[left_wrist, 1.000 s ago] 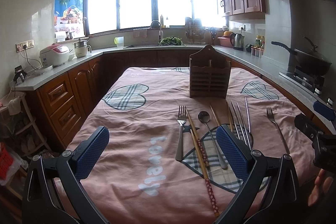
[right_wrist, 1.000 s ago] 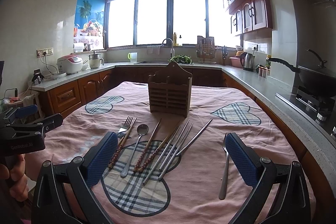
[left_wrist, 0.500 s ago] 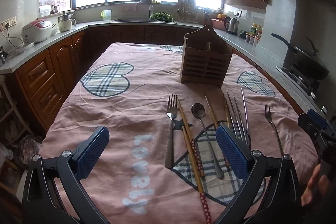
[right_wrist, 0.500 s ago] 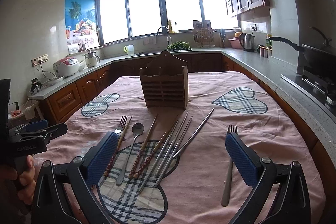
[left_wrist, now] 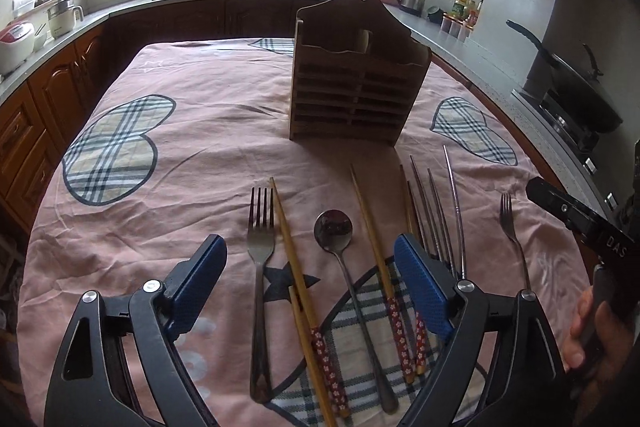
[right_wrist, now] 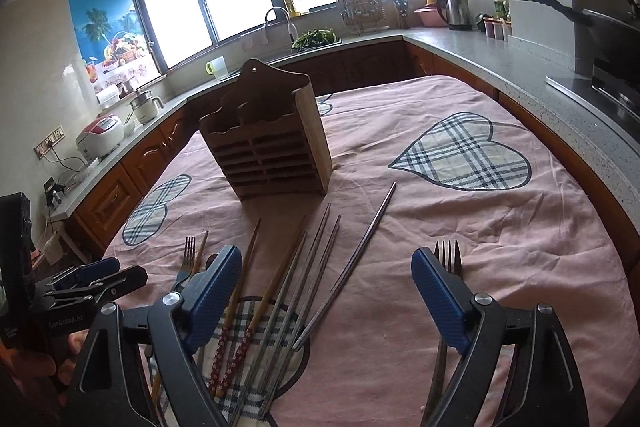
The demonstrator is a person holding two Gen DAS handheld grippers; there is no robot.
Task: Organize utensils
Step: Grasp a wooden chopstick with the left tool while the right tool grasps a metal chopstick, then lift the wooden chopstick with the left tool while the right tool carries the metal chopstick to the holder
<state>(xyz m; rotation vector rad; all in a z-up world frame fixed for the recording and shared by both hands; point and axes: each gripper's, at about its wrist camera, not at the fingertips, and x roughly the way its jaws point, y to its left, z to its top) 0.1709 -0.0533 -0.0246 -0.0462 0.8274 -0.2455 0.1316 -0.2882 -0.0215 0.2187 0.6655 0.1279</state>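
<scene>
Kitchen counters and bright windows ring a desk (left_wrist: pixel 192 147) under a pink cloth with plaid hearts. On it a wooden utensil holder (left_wrist: pixel 354 83) stands upright, and before it lie a fork (left_wrist: pixel 260 267), wooden chopsticks (left_wrist: pixel 372 239), a spoon (left_wrist: pixel 340 247), metal chopsticks (right_wrist: pixel 320 267) and, apart on the right, a second fork (left_wrist: pixel 514 239). Left gripper (left_wrist: pixel 310 283) hangs over the fork, spoon and wooden chopsticks, its fingers apart but closing, gripping nothing. Right gripper (right_wrist: pixel 326 291) hangs over the metal chopsticks, fingers likewise apart, closing, touching nothing.
</scene>
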